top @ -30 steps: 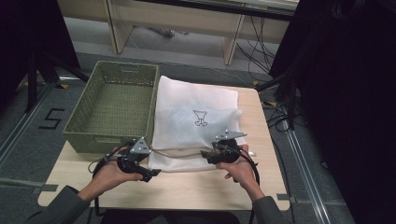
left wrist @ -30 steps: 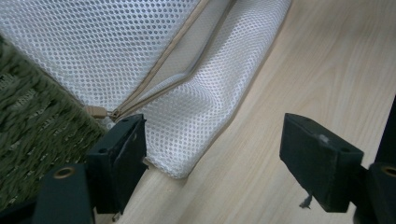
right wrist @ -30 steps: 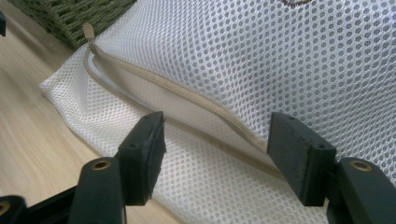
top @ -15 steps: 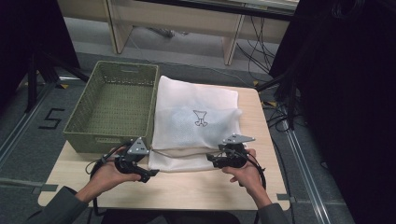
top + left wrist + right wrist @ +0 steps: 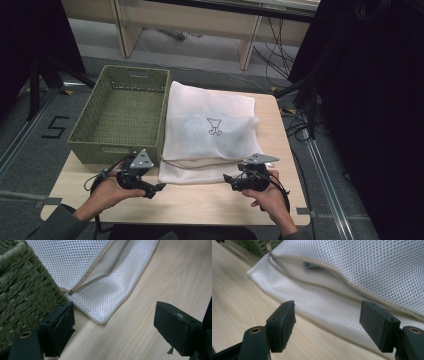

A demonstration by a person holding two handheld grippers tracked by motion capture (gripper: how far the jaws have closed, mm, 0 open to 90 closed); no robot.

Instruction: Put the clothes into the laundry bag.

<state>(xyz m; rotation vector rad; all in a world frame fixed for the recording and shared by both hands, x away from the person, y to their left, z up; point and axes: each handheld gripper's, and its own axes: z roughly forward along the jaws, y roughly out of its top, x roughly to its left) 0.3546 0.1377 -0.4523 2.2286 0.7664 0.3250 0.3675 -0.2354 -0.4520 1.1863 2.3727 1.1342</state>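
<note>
A white mesh laundry bag (image 5: 210, 130) with a small black print lies flat on the wooden table (image 5: 200, 207). Its beige zipper (image 5: 317, 275) along the near edge gapes open, and the zipper pull (image 5: 65, 290) sits at the bag's left corner beside the basket. My left gripper (image 5: 159, 188) rests just off that corner, and its jaws have just been opening with nothing between them (image 5: 112, 325). My right gripper (image 5: 227, 179) faces the bag's near edge from the right. Its jaws have also just been opening and stand apart with only table and mesh beyond them (image 5: 327, 322).
A green woven basket (image 5: 85, 142) stands at the table's left, touching the bag's side; its wall (image 5: 22, 295) is close to my left jaw. Bare table runs along the near edge. Desk legs and cables lie on the floor beyond.
My right gripper has drawn back from the bag's near edge toward the person and a little to the right. The left gripper has stayed about where it was.
</note>
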